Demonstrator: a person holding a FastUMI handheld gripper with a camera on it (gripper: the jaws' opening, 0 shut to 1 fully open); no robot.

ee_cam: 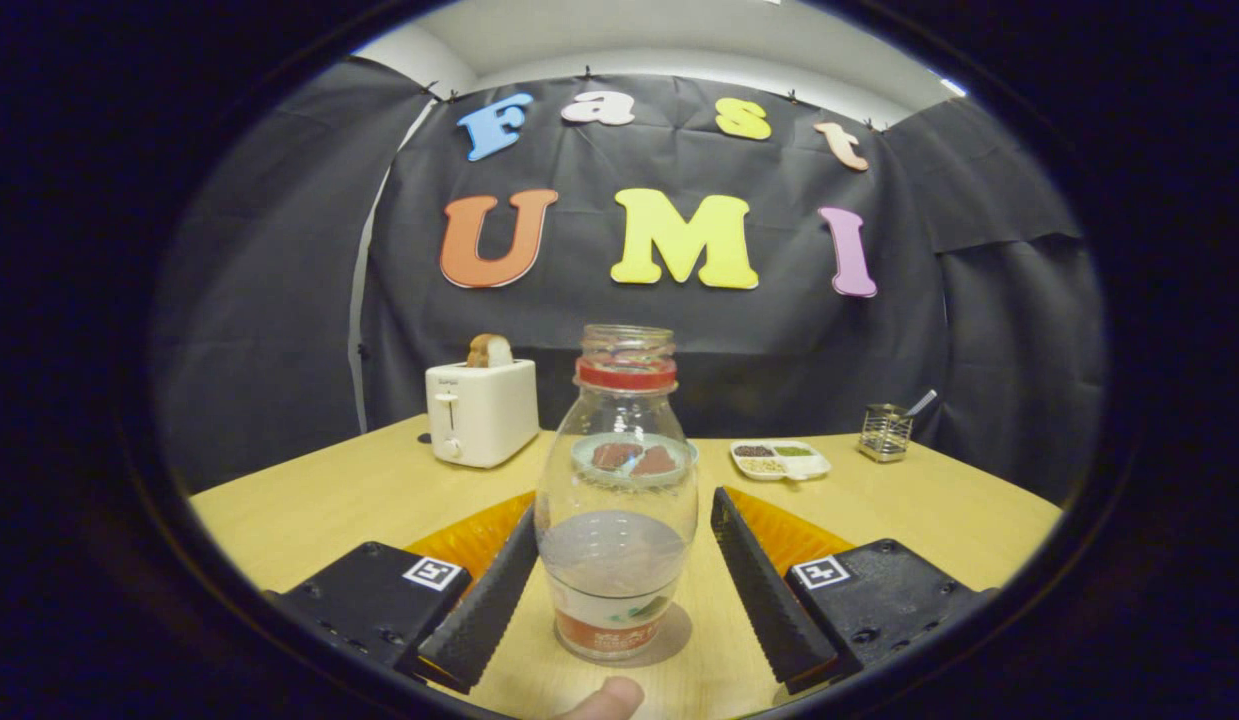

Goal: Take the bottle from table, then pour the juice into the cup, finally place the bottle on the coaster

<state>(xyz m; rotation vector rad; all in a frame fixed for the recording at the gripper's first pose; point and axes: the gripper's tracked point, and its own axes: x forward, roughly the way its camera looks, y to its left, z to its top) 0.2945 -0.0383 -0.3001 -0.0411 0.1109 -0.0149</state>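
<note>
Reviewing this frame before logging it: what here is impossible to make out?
- Cup: nothing in the gripper view reads clearly as one; a round rim with reddish patches shows only through the bottle, warped by the glass.
- Coaster: unidentifiable.
- Sectioned dish contents: too small to name.
- Wire holder contents: too small.
- Fingertip: cut off by the view's lower edge.
- Tongs: open either side of the bottle; contact on its left side unclear.

We see black cloth (279,300) draped as the booth's wall on every side, pinned along its top edge. Above it show a white wall (419,55) and ceiling (679,30). Below stands a pale wooden table (359,490).
</note>
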